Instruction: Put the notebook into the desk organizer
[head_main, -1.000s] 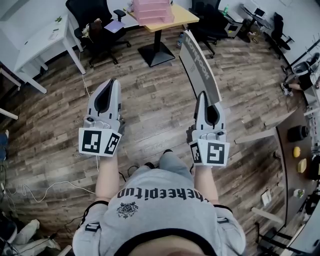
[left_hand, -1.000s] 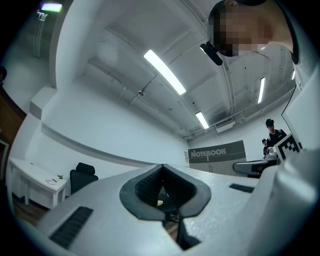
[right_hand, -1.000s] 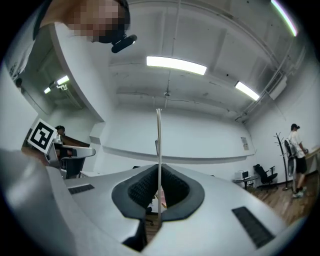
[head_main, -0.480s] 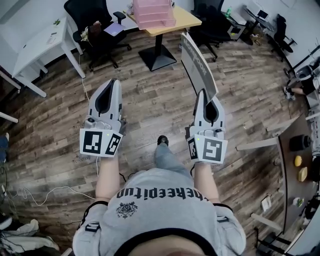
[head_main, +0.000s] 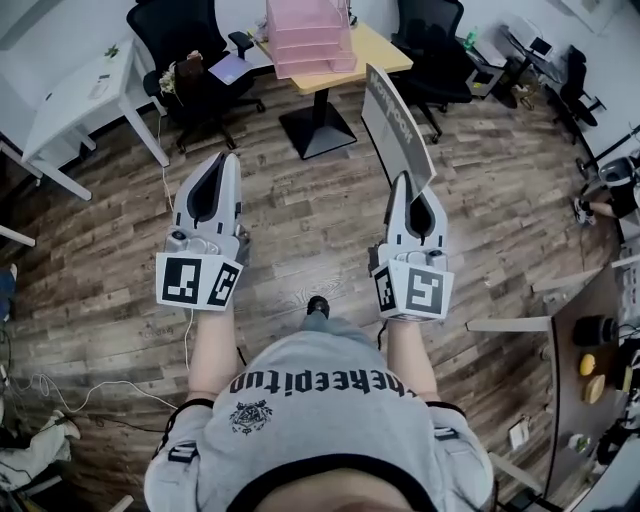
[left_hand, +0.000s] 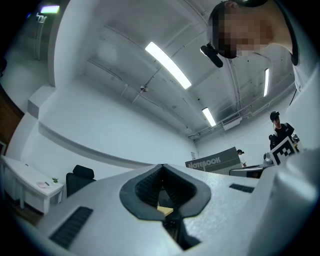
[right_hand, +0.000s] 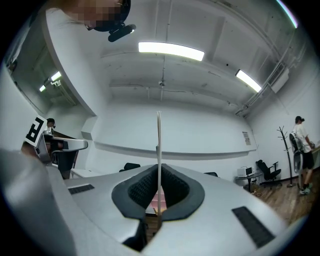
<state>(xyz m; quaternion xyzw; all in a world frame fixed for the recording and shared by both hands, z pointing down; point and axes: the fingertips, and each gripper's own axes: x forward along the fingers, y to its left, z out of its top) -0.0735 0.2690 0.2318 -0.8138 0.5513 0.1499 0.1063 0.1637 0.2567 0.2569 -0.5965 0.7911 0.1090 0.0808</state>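
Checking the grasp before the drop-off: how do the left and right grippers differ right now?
The right gripper is shut on the notebook, which stands upright on edge; the left gripper is shut on nothing. The right gripper's jaws are kept apart by the thin notebook, while the left gripper's jaws meet. Both point forward.

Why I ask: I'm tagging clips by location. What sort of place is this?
Probably an open-plan office: black office chairs, a white desk, and a wooden table carrying a pink desk organizer, all on a wood-plank floor.
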